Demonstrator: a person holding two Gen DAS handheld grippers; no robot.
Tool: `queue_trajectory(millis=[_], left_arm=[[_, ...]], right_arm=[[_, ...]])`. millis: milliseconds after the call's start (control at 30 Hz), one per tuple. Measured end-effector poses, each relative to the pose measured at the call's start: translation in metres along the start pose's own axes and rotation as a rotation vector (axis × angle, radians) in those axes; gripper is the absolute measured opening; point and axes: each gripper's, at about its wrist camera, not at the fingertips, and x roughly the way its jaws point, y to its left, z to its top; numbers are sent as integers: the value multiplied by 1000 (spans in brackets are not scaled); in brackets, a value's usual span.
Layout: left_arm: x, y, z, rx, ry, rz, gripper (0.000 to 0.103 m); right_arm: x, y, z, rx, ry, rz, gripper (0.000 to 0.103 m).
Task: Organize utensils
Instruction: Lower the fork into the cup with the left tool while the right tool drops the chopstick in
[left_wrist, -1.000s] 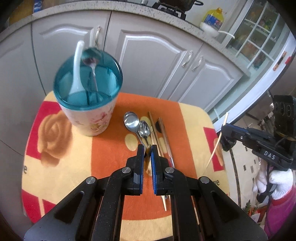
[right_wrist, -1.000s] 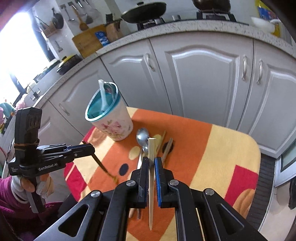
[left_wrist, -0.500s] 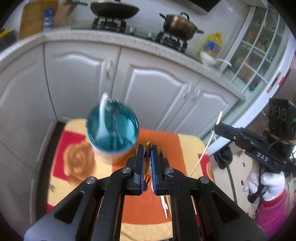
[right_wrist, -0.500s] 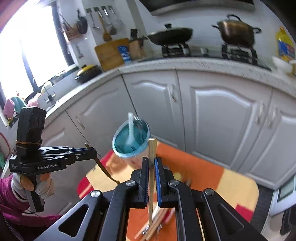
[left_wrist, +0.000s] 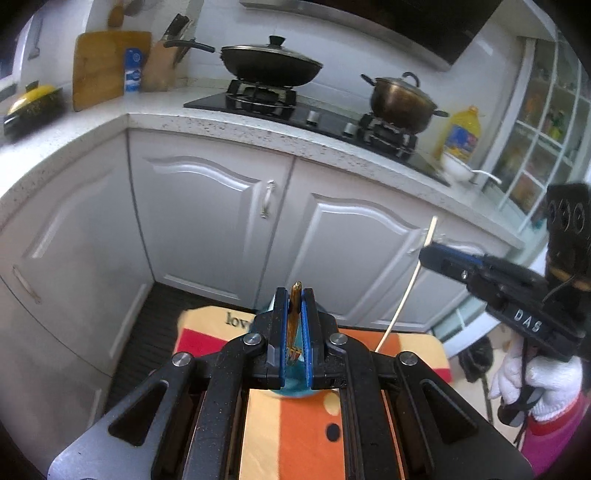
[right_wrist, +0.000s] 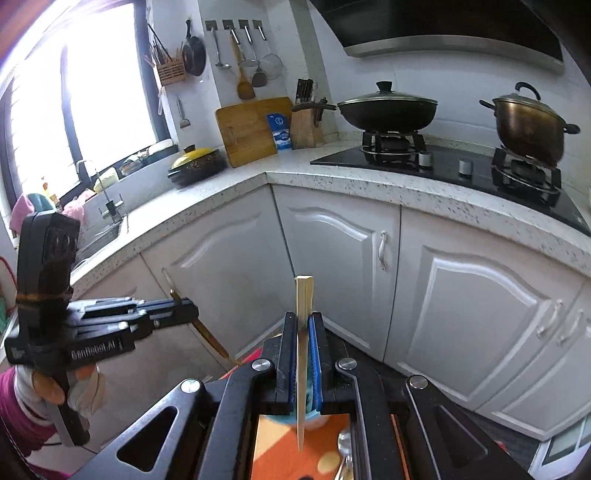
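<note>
My left gripper (left_wrist: 294, 295) is shut on a brown-handled fork (left_wrist: 294, 314) that stands upright between its blue pads, tines low. My right gripper (right_wrist: 303, 317) is shut on a pale bamboo chopstick (right_wrist: 303, 295), its square end up and its point hanging over the orange cloth (right_wrist: 280, 443). Each wrist view also catches the other tool: the right gripper (left_wrist: 428, 254) with its chopstick (left_wrist: 402, 299), the left gripper (right_wrist: 184, 308) with its fork (right_wrist: 210, 336). The teal cup (left_wrist: 295, 387) is mostly hidden behind the fingers. A spoon (right_wrist: 343, 441) lies on the cloth.
White cabinet doors (left_wrist: 207, 221) stand right behind the small table. Above them runs a speckled counter (right_wrist: 332, 181) with a hob, a black wok (right_wrist: 386, 110) and a metal pot (right_wrist: 528, 125). A person's gloved hands (left_wrist: 532, 384) hold both tools.
Both grippers have risen and tipped upward with the fork and chopstick still held. The cup and table have slid down behind the fingers, and the counter and hob have come into view.
</note>
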Motion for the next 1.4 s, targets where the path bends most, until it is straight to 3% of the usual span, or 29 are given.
queue_trajectory(millis=[333,800,1000,1067,1167,1267,1400], left_arm=[[58,13,-6,-11,97,35,5],[100,5,-24,5,164,60,5],[102,6,-23,-19,177,41,6],[100,6,-23,-25,175,37,6],[96,9,-24,-42,170,27,13],[92,11,-25,-64,170,16,22],[85,11,-26,-65,161,20,24]], right_arm=[[62,-11,9,-12,33,-25,6],[119,-25,-39,12,175,1,6],[123,-34,-50,66,207,30,6],[120,-36,-52,73,210,33,9],[113,-38,-54,77,211,31,27],[107,-37,-58,75,214,21,28],[99,-40,-65,95,219,17,28]])
